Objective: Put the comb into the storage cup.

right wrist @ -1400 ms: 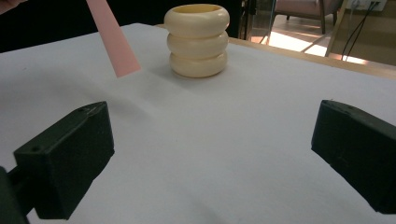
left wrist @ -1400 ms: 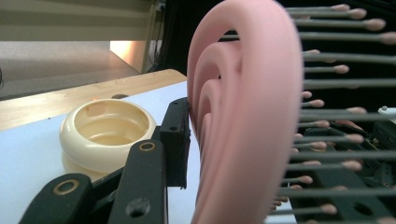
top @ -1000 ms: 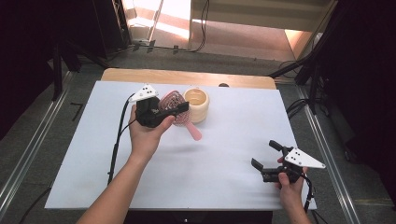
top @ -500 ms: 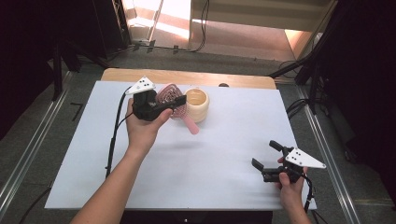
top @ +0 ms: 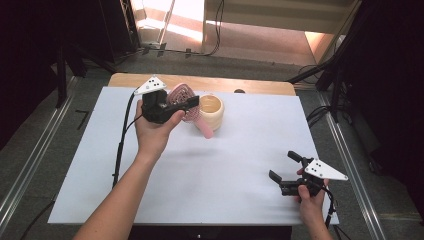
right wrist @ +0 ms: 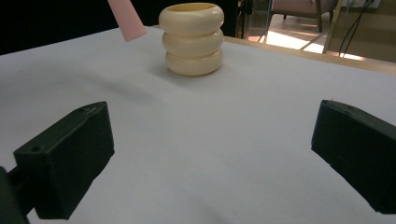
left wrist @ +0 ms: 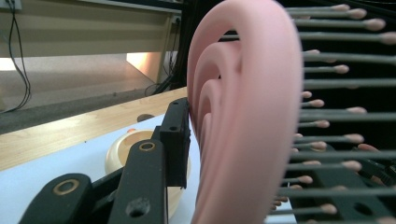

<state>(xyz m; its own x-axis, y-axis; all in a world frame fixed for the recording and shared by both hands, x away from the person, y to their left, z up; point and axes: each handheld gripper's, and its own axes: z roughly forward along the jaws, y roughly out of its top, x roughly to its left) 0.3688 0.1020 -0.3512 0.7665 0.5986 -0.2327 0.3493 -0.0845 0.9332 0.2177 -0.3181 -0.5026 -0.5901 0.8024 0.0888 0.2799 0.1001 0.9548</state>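
A pink hairbrush point(top: 181, 96) with dark, pink-tipped bristles is held off the table in my left gripper point(top: 187, 105), which is shut on its head. Its handle point(top: 205, 129) slants down toward the near right, just beside a cream ribbed cup point(top: 211, 112). In the left gripper view the brush point(left wrist: 243, 116) stands between the jaws, with the cup point(left wrist: 123, 149) behind. My right gripper point(top: 282, 165) rests open at the near right of the table with nothing between its jaws. The right gripper view has the cup point(right wrist: 192, 39) upright and the handle tip point(right wrist: 126, 18) hanging left of it.
A white sheet point(top: 225, 165) covers the table, and a wooden edge point(top: 200, 82) shows along the far side. Black stands and cables point(top: 325, 112) lie on the floor around the table.
My left hand has raised the brush a little and drawn it toward the far left, away from the cup. The right gripper has stayed in place.
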